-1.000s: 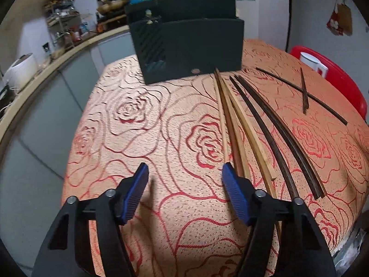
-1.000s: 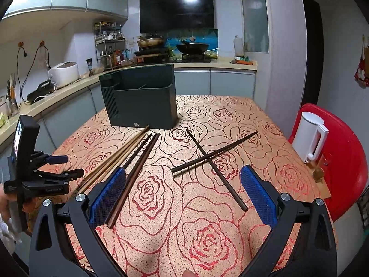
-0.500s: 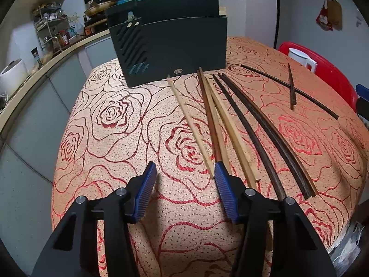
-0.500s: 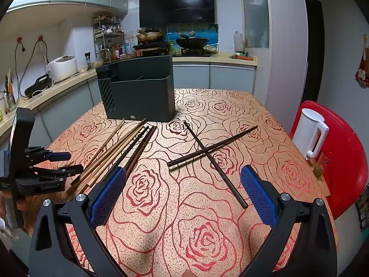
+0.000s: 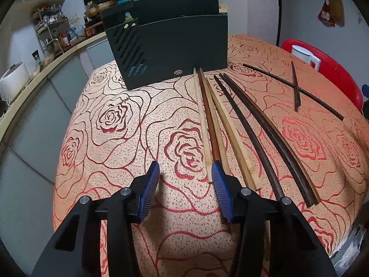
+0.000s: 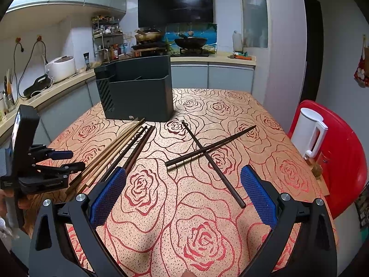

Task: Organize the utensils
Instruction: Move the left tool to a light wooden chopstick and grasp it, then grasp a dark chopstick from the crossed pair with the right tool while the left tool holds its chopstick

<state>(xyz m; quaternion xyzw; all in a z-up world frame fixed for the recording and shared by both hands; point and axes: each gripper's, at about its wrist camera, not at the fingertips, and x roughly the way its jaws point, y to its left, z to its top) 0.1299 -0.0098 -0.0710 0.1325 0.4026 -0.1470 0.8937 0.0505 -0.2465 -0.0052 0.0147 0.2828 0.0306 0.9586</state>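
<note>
My left hand-held gripper [image 5: 185, 180] hangs low over the rose-patterned surface [image 5: 110, 138], its jaws just drawn narrower but pressing on nothing; the near end of a pale bamboo chopstick [image 5: 203, 124] lies between the blue pads [image 5: 152, 184], just beside the right-hand one and clear of the other. Beside it, fanned toward me from the foot of the dark utensil holder [image 5: 180, 46], lie a reddish-brown chopstick [image 5: 208, 115], two more pale ones [image 5: 230, 133] and a dark pair [image 5: 260, 124], all flat on the cloth. Farther right, two more dark chopsticks [image 5: 297, 87] lie crossed and well apart from the bundle. My right hand-held gripper [image 6: 183, 194] is held above the near part of the surface with its jaws spread wide and nothing between them; past its pads the crossed dark chopsticks [image 6: 207, 152] lie in the middle of the cloth and the fanned bundle [image 6: 120, 147] lies to their left, running back toward the utensil holder [image 6: 138, 92], which stands upright at the far left of the surface. A white electric kettle [image 6: 309, 131] sits on a red stool [image 6: 346, 152] off the right edge.
</note>
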